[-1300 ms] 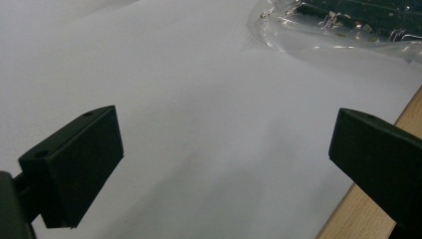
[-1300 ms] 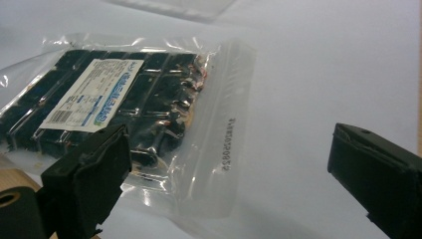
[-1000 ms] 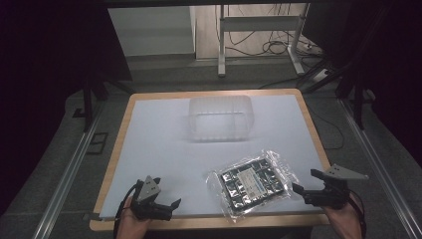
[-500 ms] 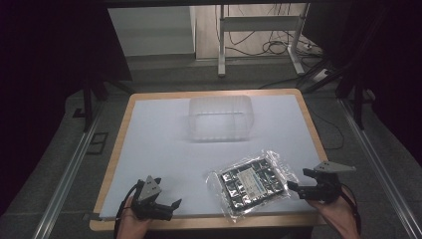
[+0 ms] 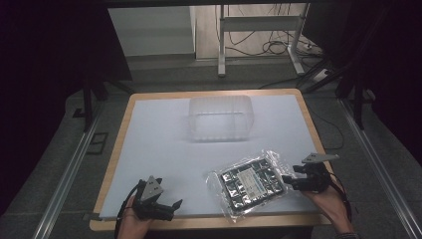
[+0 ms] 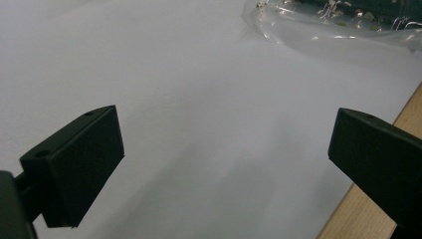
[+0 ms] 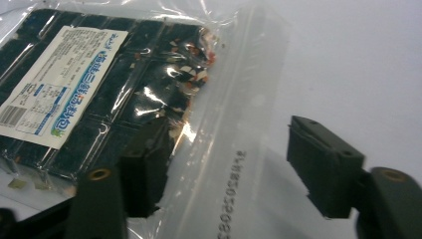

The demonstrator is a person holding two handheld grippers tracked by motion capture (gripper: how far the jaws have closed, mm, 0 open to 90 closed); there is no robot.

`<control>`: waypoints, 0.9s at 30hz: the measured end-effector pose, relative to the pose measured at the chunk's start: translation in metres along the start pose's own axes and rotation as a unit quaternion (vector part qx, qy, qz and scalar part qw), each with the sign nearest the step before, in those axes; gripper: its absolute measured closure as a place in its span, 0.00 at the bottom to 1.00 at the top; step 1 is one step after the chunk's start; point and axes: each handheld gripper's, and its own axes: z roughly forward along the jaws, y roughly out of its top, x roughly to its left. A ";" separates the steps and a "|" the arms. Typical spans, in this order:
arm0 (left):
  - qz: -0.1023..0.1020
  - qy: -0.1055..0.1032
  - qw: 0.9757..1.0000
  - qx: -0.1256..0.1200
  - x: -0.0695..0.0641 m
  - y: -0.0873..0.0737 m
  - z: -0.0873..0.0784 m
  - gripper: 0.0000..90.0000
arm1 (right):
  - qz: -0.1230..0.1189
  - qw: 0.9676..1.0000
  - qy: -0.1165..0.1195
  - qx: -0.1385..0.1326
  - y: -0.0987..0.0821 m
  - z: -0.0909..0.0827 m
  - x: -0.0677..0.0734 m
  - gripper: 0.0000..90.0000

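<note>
A clear zip bag (image 5: pixel 251 183) holding a dark snack pack with a white label (image 7: pixel 59 79) lies flat near the table's front right. My right gripper (image 5: pixel 287 182) is at the bag's right edge. It stands open (image 7: pixel 231 164), with the bag's clear zip strip (image 7: pixel 234 124) between its jaws; the left jaw shows dark through the film. My left gripper (image 5: pixel 171 209) rests open at the front left, low over bare white table (image 6: pixel 229 154), its jaws wide apart with nothing between them. The bag's corner (image 6: pixel 338 22) lies far ahead of it.
A clear plastic tub (image 5: pixel 220 118) stands at the back middle of the white table top (image 5: pixel 159 144). The wooden rim (image 6: pixel 403 112) runs close beside the left gripper. Dark floor, rails and a desk frame (image 5: pixel 259 30) surround the table.
My right gripper has moved left, from beside the bag onto its right edge. The left gripper and the bag have stayed put.
</note>
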 end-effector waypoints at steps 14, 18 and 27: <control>0.014 0.000 1.000 0.011 -0.002 0.000 0.002 0.01 | -0.022 0.999 0.014 0.021 0.013 0.008 0.009 0.67; 0.016 0.000 1.000 0.013 -0.002 0.000 0.002 0.01 | -0.025 0.999 0.010 0.038 0.015 0.012 0.012 0.73; 0.020 0.000 1.000 0.016 -0.003 0.000 0.003 0.01 | -0.037 0.998 0.003 0.060 0.017 0.018 0.022 0.84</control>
